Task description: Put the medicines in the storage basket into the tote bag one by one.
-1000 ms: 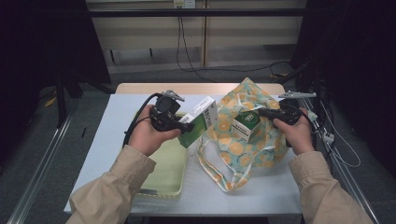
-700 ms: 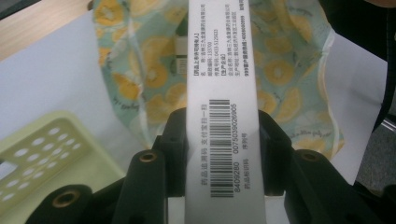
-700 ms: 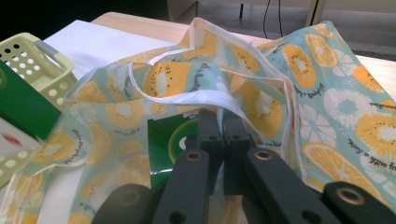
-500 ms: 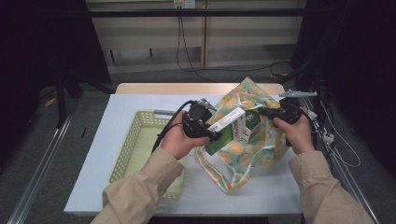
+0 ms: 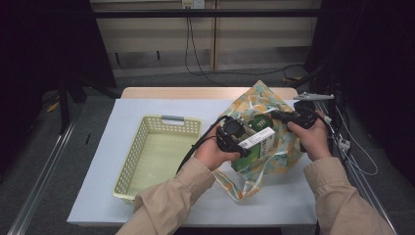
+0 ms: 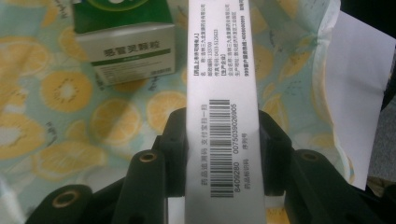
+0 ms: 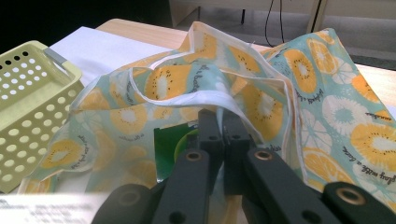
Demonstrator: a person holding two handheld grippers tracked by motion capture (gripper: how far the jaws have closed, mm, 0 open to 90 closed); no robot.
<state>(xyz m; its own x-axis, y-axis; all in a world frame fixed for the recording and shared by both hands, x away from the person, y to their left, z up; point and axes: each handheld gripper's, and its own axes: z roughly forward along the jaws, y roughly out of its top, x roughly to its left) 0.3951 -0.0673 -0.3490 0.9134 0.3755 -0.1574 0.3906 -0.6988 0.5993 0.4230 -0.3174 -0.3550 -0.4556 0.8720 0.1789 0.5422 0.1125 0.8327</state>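
Note:
My left gripper (image 5: 243, 141) is shut on a white and green medicine box (image 5: 258, 139), clamping its narrow barcode side (image 6: 222, 93) between both jaws. It holds the box over the mouth of a fruit-print cloth bag (image 5: 260, 99). Inside the bag lies a second green and white box (image 6: 126, 46), also seen as a green patch (image 7: 170, 144). My right gripper (image 5: 277, 116) is shut on the bag's white-trimmed rim (image 7: 205, 95), lifting it so the mouth stays open; the jaws (image 7: 223, 119) are pressed together on the cloth.
A pale yellow perforated basket (image 5: 128, 161) stands left of the bag on the white table cover (image 5: 147, 110); its wall (image 7: 28, 93) lies close to the bag. Cables and a small tool (image 5: 313, 96) lie at the table's right edge.
My left hand carried the box rightward and down, from above the basket to the bag's mouth, uncovering the basket. The right hand kept still on the bag's rim.

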